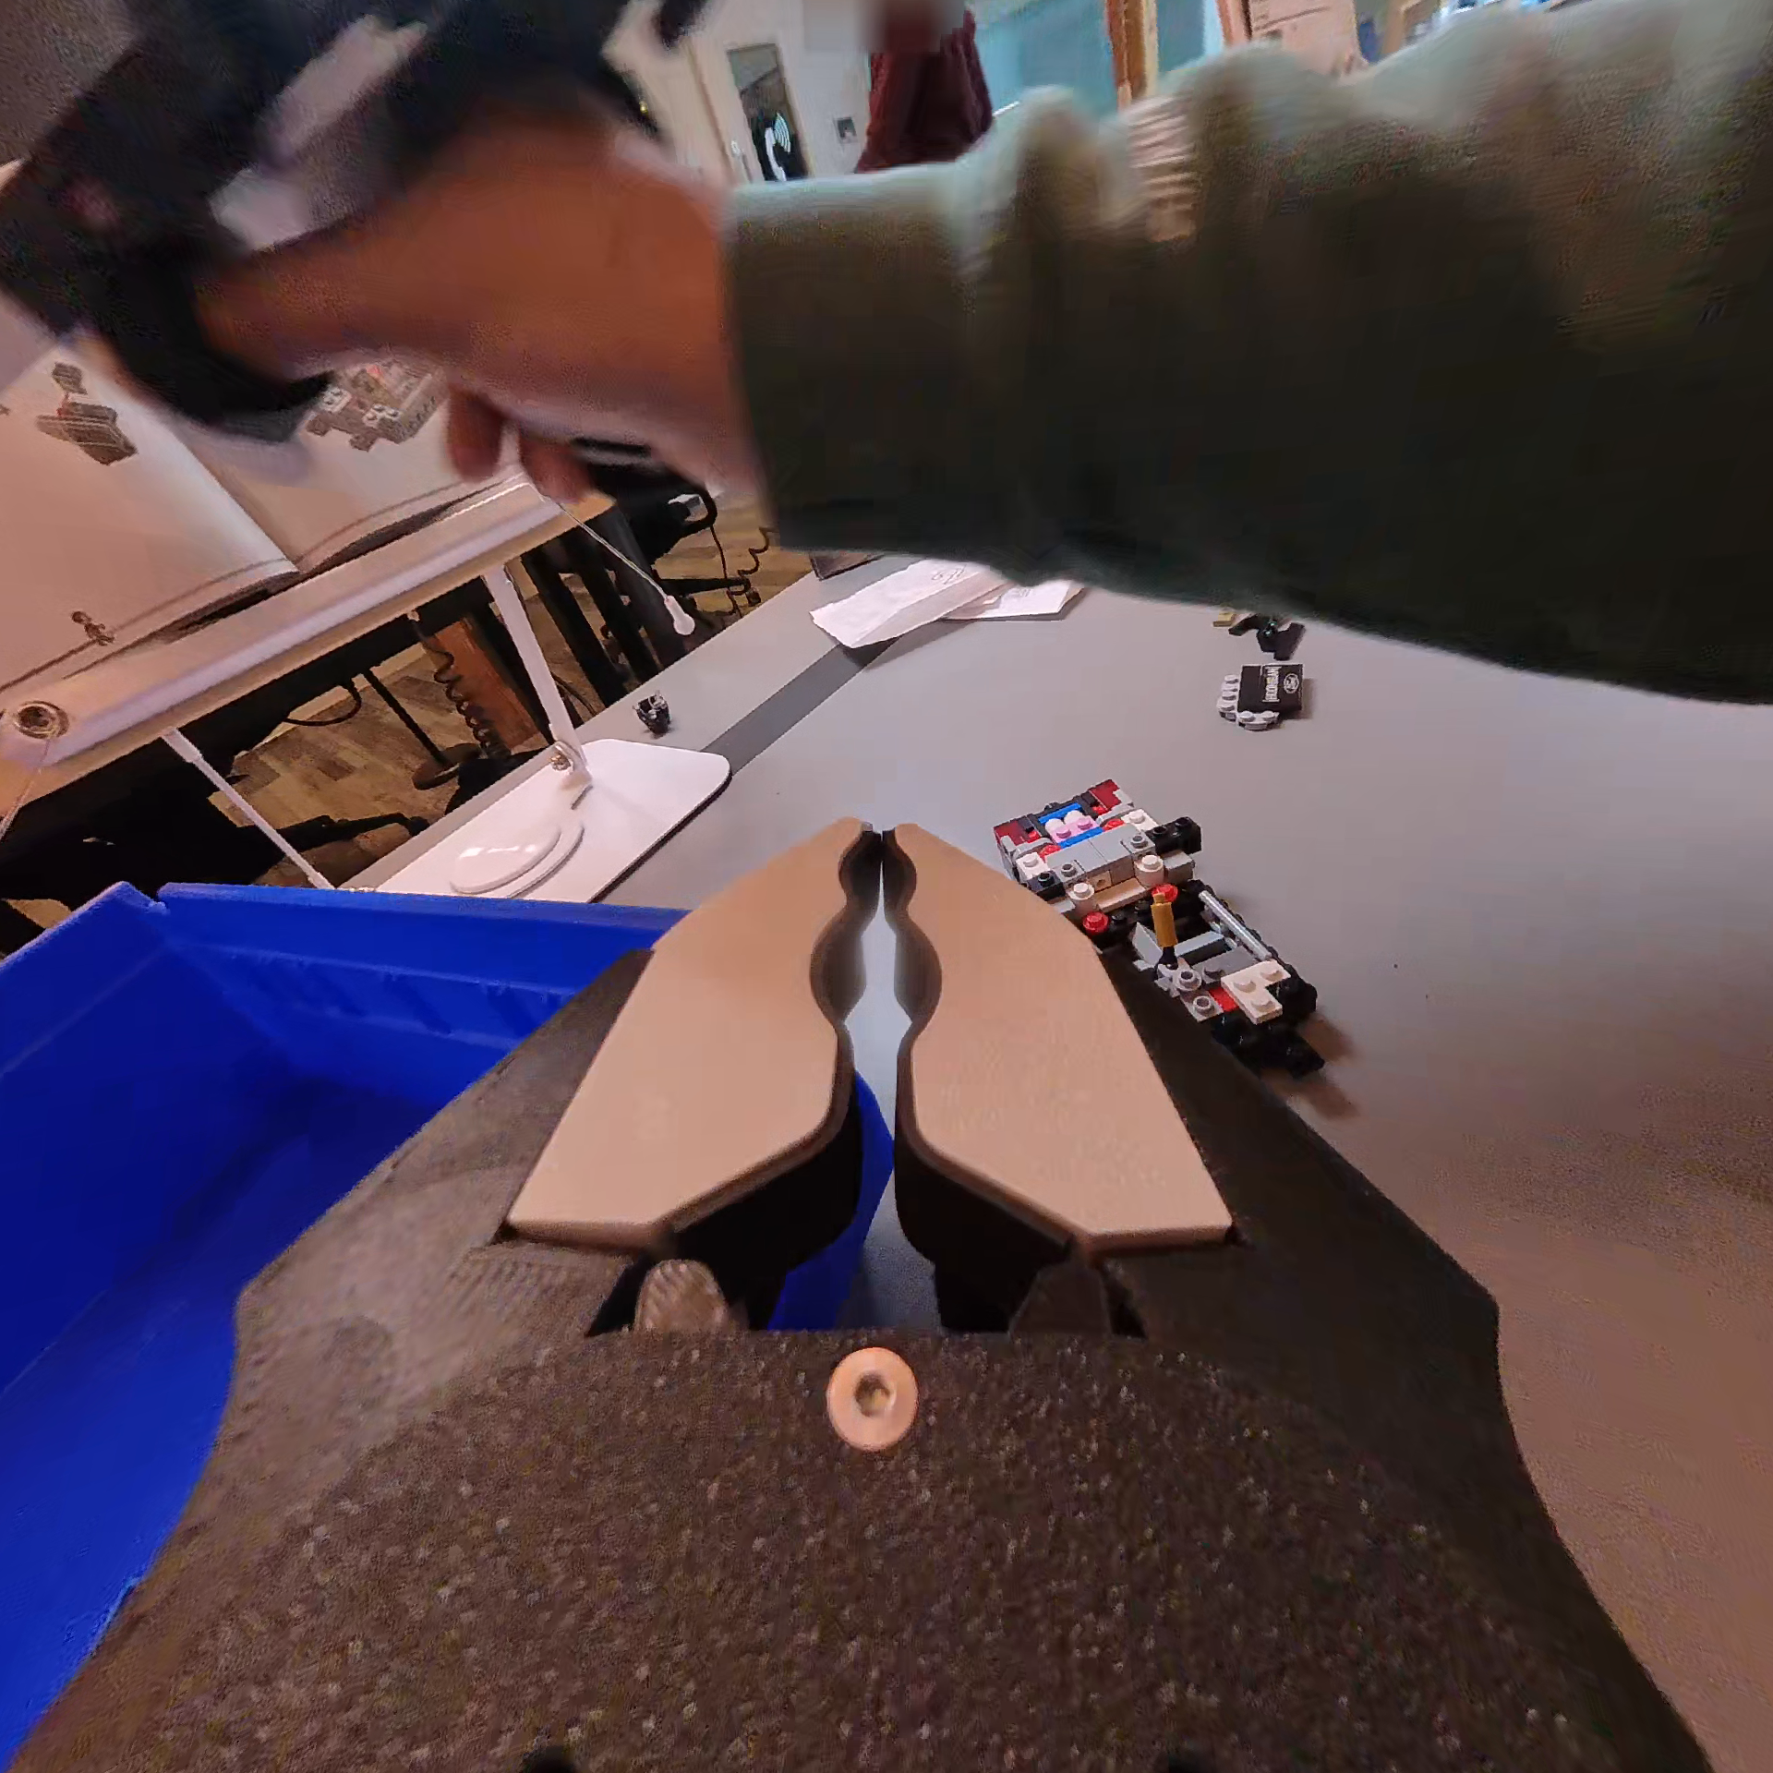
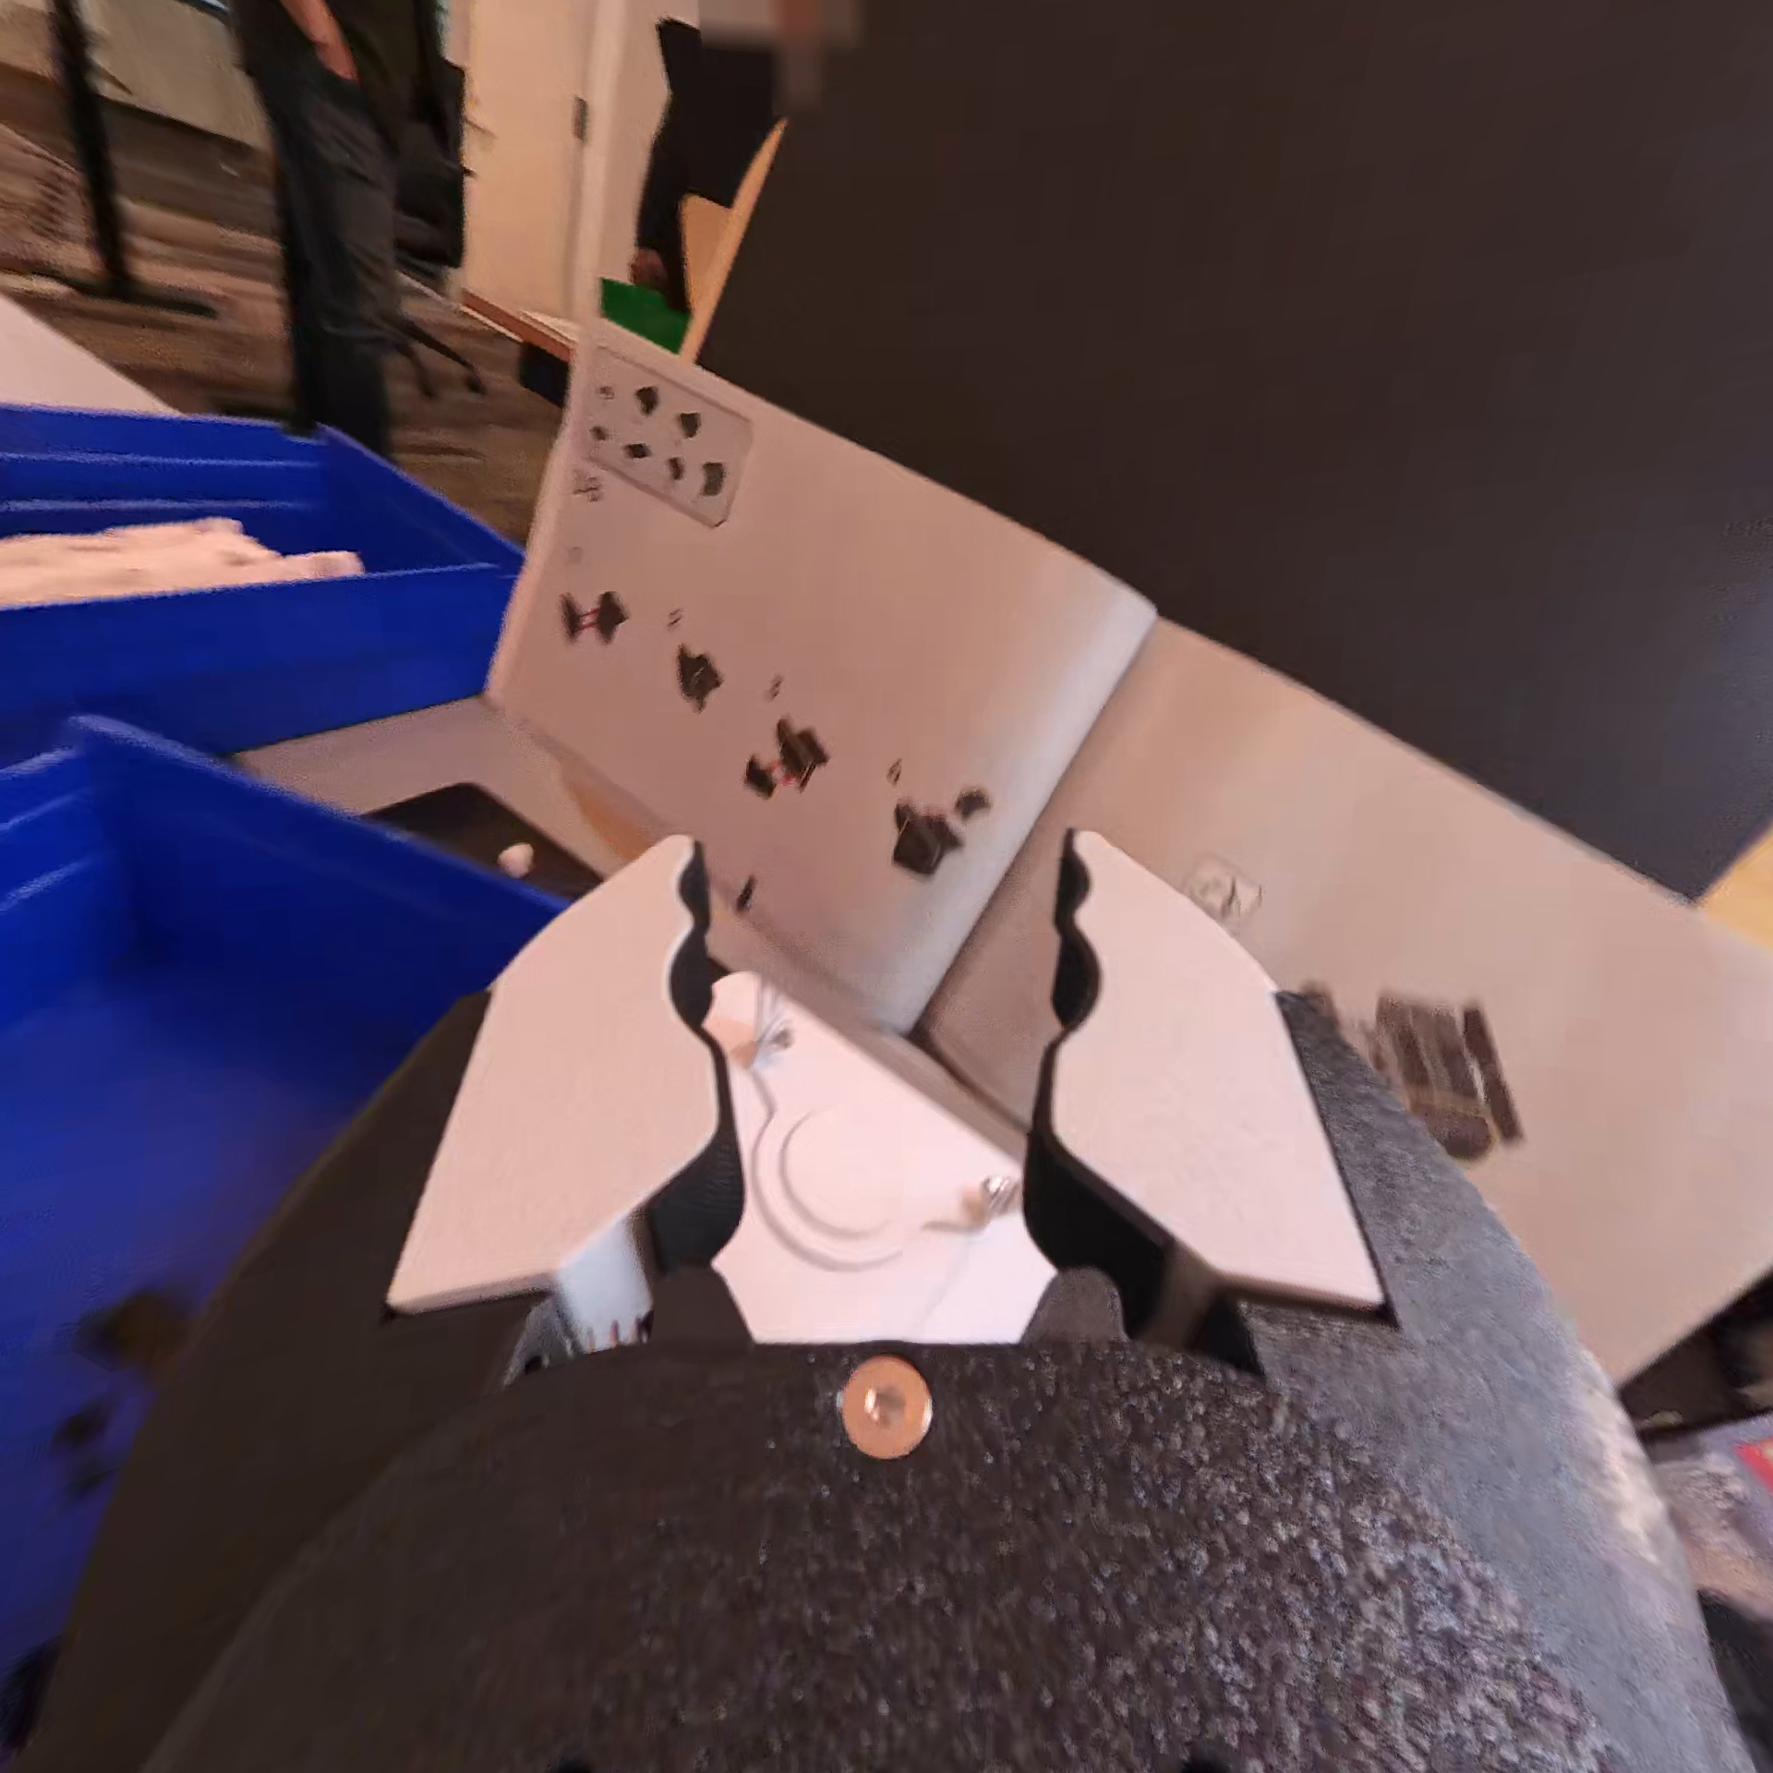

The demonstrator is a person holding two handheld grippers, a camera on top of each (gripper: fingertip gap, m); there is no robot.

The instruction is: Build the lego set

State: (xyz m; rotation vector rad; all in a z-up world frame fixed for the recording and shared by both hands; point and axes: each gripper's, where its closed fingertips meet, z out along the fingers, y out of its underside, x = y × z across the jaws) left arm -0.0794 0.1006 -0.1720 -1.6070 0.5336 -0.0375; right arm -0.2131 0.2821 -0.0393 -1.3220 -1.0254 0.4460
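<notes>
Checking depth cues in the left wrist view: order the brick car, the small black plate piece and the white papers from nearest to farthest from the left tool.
1. Brick car: just right of the left tool, on the grey table.
2. Black plate piece: farther back, right.
3. White papers: farthest, at the table's far edge, under the sleeve.
</notes>
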